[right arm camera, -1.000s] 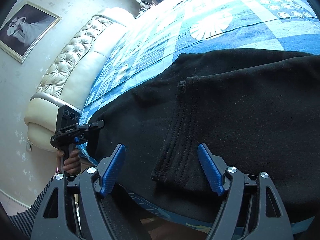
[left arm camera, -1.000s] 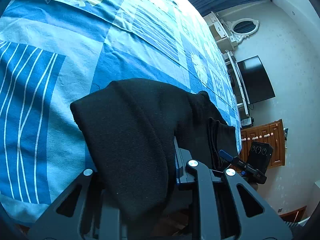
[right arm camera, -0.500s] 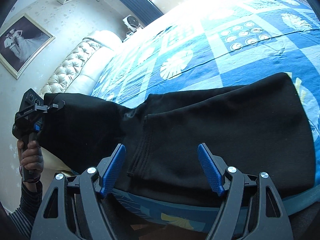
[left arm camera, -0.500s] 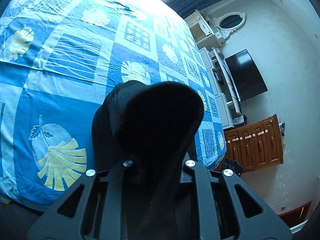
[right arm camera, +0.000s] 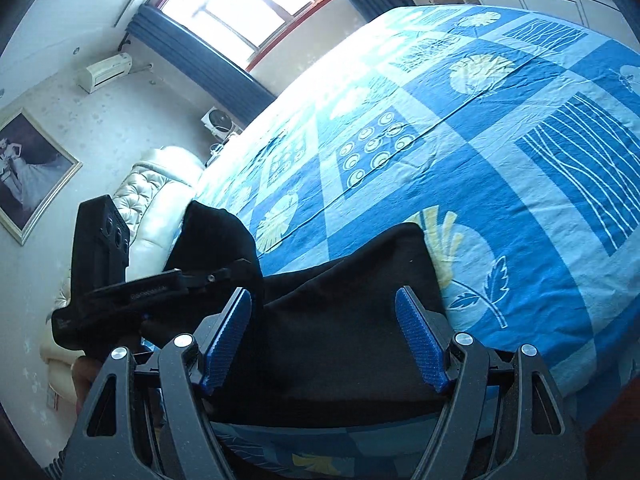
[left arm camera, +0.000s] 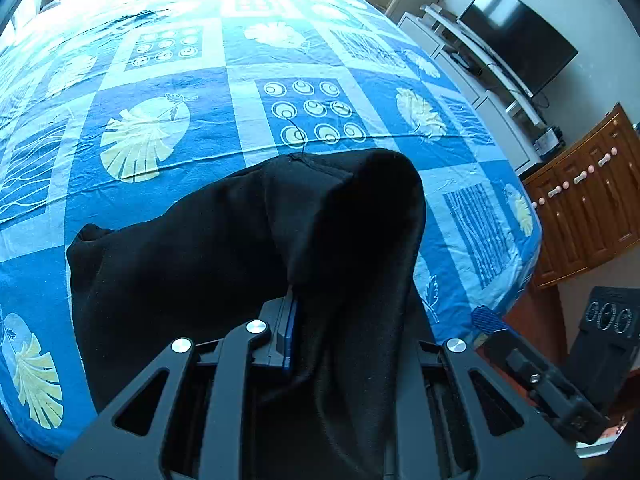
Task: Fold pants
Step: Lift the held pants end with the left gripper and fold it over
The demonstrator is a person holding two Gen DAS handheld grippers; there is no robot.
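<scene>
The black pants (left arm camera: pixel 192 256) lie partly folded on the blue patterned bedspread (left arm camera: pixel 248 120) near the front edge of the bed. My left gripper (left arm camera: pixel 294 316) is shut on one end of the pants and holds it up, so the cloth drapes over the fingers. In the right wrist view the pants (right arm camera: pixel 348 320) lie flat under my right gripper (right arm camera: pixel 324 336), which is open and empty above them. The left gripper (right arm camera: pixel 168 280) shows there at the left with black cloth hanging from it.
A padded cream headboard (right arm camera: pixel 152 192) is at the left end of the bed. A TV (left arm camera: pixel 516 36) on a white cabinet and a wooden cupboard (left arm camera: pixel 588 196) stand past the bed's right side. The bedspread beyond the pants is bare.
My left gripper has carried its end of the pants over toward the right gripper, and the pants now lie doubled and shorter. The right gripper stays open and has pulled back a little.
</scene>
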